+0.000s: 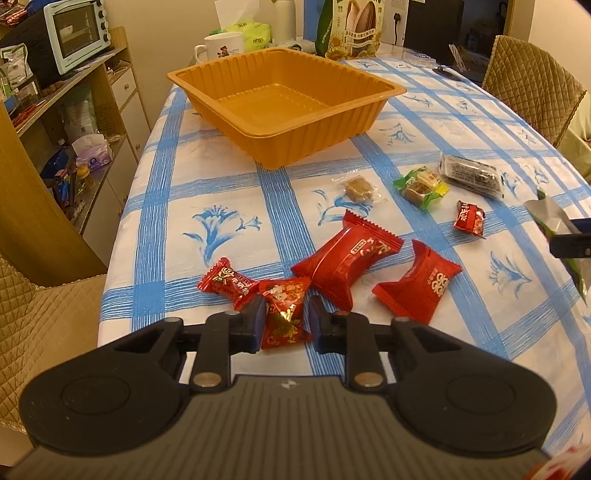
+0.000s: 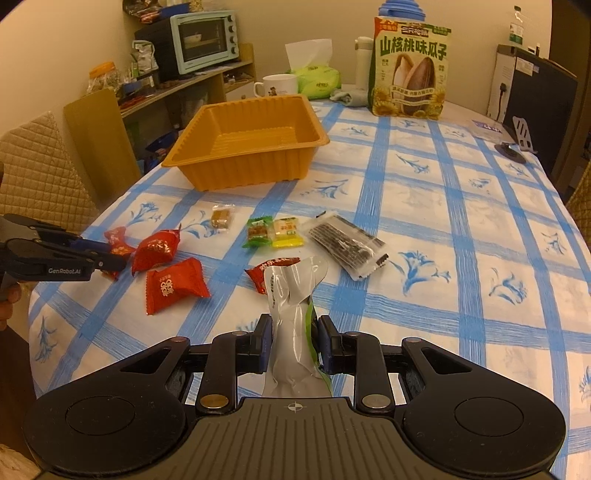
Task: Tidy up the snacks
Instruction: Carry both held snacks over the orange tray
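An empty orange tray (image 1: 207,79) (image 2: 192,155) stands at the far left of the table. My left gripper (image 1: 286,319) is shut on a small red candy (image 1: 284,314) near the table's front edge. My right gripper (image 2: 293,341) is shut on a silver and green snack packet (image 2: 291,317), held upright above the cloth. Loose snacks lie between: red packets (image 1: 351,262) (image 2: 173,284), a brown sweet (image 1: 356,188) (image 2: 221,218), green and yellow sweets (image 1: 419,188) (image 2: 275,232), and a dark clear-wrapped bar (image 1: 472,173) (image 2: 345,245).
A big sunflower-seed bag (image 2: 410,70), a white mug (image 2: 279,85) and a tissue pack (image 2: 314,77) stand at the table's far end. A phone stand (image 2: 517,142) is at the far right. Quilted chairs (image 1: 532,77) (image 2: 37,173) and a shelf with a toaster oven (image 1: 77,33) flank the table.
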`<action>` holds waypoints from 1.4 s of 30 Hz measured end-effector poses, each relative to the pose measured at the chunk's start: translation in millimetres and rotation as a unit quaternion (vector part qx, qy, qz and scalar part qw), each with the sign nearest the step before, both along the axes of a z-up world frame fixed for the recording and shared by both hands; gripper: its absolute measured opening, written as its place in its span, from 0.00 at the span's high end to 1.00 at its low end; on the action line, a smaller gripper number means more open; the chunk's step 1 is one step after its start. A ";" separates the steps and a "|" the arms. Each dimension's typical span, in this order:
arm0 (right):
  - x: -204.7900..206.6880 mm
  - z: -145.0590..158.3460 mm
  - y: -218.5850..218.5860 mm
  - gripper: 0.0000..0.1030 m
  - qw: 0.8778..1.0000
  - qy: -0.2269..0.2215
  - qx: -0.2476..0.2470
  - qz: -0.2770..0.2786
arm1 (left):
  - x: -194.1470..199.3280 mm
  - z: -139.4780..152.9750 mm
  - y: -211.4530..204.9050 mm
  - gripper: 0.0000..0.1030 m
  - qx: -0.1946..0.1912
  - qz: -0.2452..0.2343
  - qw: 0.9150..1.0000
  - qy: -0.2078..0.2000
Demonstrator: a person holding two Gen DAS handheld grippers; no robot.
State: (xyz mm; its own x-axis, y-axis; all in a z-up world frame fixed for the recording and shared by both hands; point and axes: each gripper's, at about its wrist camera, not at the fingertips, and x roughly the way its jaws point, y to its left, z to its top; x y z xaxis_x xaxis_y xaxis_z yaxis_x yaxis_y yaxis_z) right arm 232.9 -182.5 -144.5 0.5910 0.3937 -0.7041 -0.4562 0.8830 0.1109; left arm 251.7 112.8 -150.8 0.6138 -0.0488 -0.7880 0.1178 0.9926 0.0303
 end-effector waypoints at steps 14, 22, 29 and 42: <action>19.4 15.8 17.2 0.74 0.999 0.008 0.034 0.002 | -1.1 49.7 8.1 0.83 -0.032 -0.014 0.999 -0.036; 71.0 39.9 50.4 0.74 0.997 0.003 0.077 0.012 | 45.9 85.7 9.8 0.83 -0.042 -0.019 0.996 -0.076; 131.7 56.9 85.6 0.74 0.994 -0.008 0.109 0.014 | 105.3 97.8 17.2 0.82 -0.054 -0.010 0.994 -0.091; 235.1 48.9 139.9 0.74 0.993 -0.005 0.118 0.003 | 189.5 84.9 35.2 0.82 -0.064 0.003 0.995 -0.078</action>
